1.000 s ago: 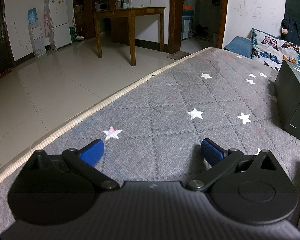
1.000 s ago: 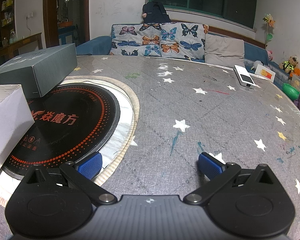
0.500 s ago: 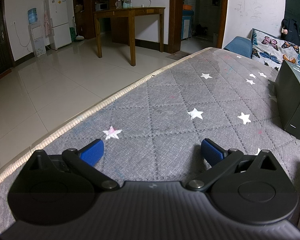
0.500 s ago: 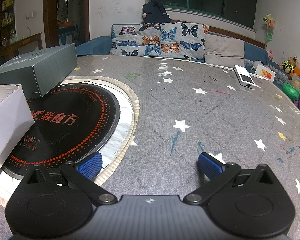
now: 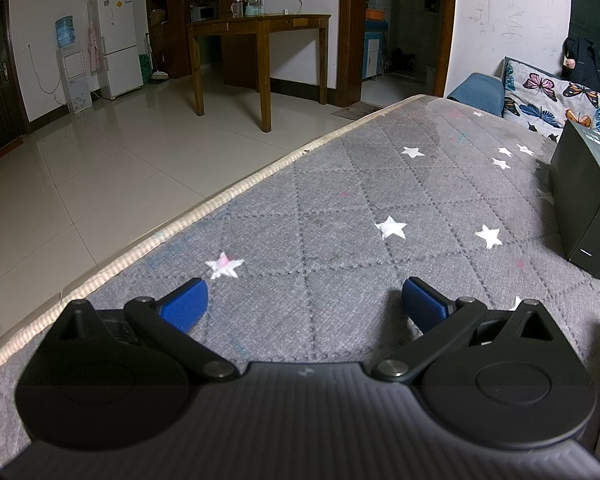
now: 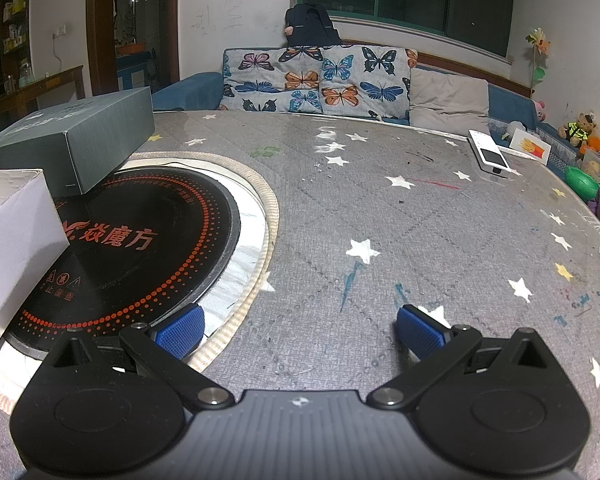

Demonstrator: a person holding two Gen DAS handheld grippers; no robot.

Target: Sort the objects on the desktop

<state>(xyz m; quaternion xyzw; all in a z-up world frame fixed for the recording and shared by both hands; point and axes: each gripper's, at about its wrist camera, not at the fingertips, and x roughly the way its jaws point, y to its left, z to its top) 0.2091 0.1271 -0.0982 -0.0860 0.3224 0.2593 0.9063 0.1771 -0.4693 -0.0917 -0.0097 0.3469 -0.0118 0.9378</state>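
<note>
**Boxes and handset on the starred desk, both tools idle**

Change from the earlier frames: none visible; both views match them, with tools and objects in the same places.

Left to right, right wrist view:
- White box (image 6: 16,236), one. Near left edge, its corner overlapping the black round cooktop (image 6: 140,240) set into the desk (image 6: 380,220).
- Dark green box (image 6: 72,140), one. Lies flat behind the white box, long axis running from near left to far right, its near end over the cooktop rim. Also seen in the left wrist view (image 5: 588,196) at the right edge.
- White handset (image 6: 490,154), one. Flat near the far right edge of the desk, long axis pointing away and slightly left, screen up.
- Small card with a fries picture (image 6: 530,148), one, just beyond the handset.

Tools, two:
- Left tool (image 5: 304,300): blue pads wide apart, nothing between them, over bare grey cloth near the desk's left edge.
- Right tool (image 6: 300,332): pads wide apart, empty; left pad (image 6: 180,334) over the cooktop rim.
</note>
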